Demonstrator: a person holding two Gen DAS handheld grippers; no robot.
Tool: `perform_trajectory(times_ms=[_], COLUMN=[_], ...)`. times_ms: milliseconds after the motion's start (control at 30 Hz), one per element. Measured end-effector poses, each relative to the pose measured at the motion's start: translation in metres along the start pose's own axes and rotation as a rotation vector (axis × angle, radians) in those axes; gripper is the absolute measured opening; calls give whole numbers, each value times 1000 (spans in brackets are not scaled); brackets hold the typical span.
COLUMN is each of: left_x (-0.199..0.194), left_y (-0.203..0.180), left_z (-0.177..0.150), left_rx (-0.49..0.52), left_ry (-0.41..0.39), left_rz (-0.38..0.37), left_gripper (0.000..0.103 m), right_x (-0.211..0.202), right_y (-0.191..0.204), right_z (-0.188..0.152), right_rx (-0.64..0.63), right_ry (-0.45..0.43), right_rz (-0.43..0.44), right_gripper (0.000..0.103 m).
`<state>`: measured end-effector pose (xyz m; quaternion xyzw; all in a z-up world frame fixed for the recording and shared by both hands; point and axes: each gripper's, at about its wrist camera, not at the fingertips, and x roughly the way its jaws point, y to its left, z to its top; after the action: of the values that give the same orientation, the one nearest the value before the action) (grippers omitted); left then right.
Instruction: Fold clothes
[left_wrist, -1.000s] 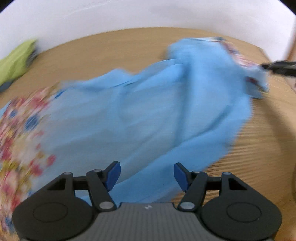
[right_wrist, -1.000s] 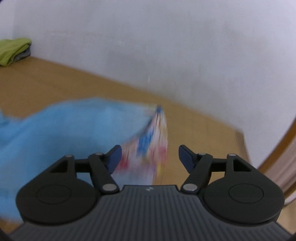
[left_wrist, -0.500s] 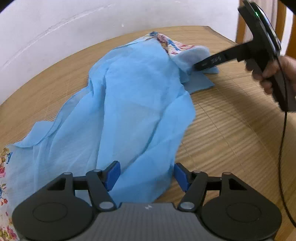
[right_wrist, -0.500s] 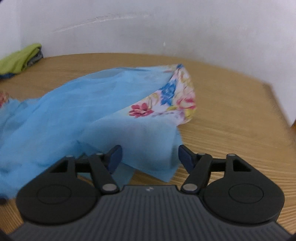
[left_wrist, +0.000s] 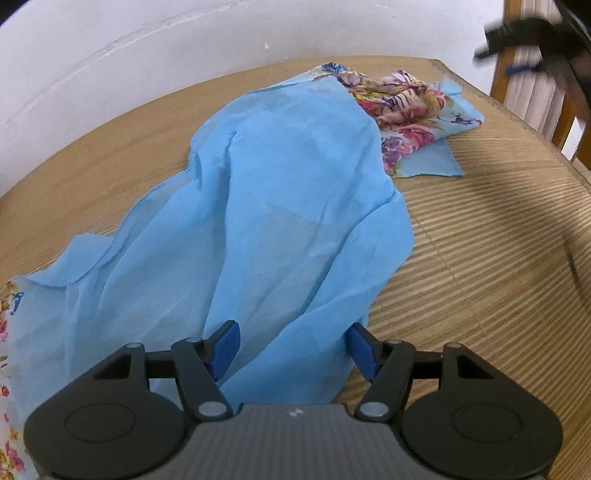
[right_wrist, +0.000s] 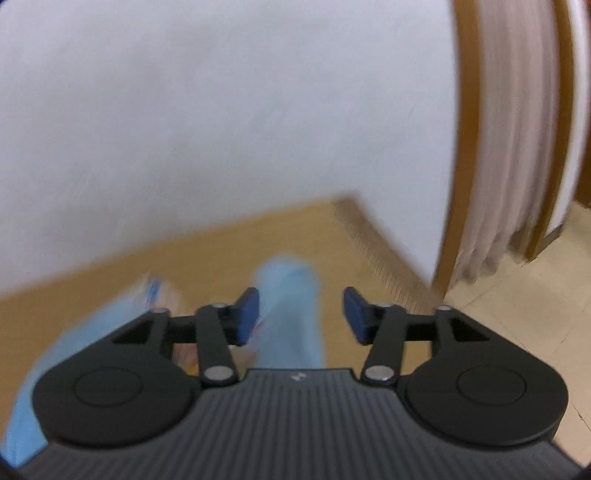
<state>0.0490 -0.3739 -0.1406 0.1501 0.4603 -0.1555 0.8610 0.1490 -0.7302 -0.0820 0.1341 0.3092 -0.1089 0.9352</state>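
Needed to smooth the blue cloth (left_wrist: 280, 206) flat first, left gripper (left_wrist: 291, 347) fingers spread loosely around it, right gripper (right_wrist: 301, 314) fingers opening with cloth loose between them.

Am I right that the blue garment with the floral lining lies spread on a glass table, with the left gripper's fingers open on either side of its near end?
Not quite: the blue garment lies on a wooden table, not glass, as the left wrist view shows. The rest holds: the left gripper has its fingers open around the near end.
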Motion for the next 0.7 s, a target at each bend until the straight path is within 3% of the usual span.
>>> perform_trajectory(times_ms=[100, 267, 300, 367, 467, 500, 533, 600, 667, 700], left_x=[1, 5, 5, 6, 11, 11, 12, 14, 18, 18], left_y=[1, -4, -3, -2, 1, 3, 4, 7, 9, 10], left_z=[2, 7, 7, 6, 8, 8, 9, 10, 13, 14], left_rx=[-4, -10, -13, -20, -44, -54, -63, -84, -103, -108], left_ry=[2, 7, 7, 7, 9, 10, 11, 11, 12, 7], left_rz=[0, 8, 6, 3, -11, -17, -23, -38, -62, -70], left_gripper=[67, 67, 68, 68, 69, 69, 69, 69, 66, 63], right_x=[-9, -9, -6, 0, 16, 17, 19, 18, 7, 7], right_y=[26, 95, 99, 107, 101, 105, 110, 118, 122, 123], right_z=[-56, -125, -129, -134, -126, -127, -127, -127, -127, -127], right_rx=[-147, -499, -507, -510, -354, -364, -374, -391, -402, -399], right_ry=[112, 128, 116, 82, 115, 111, 108, 101, 95, 99], right_rz=[188, 244, 242, 235, 263, 253, 251, 256, 277, 281], right_gripper=[56, 56, 57, 85, 91, 91, 88, 71, 31, 21])
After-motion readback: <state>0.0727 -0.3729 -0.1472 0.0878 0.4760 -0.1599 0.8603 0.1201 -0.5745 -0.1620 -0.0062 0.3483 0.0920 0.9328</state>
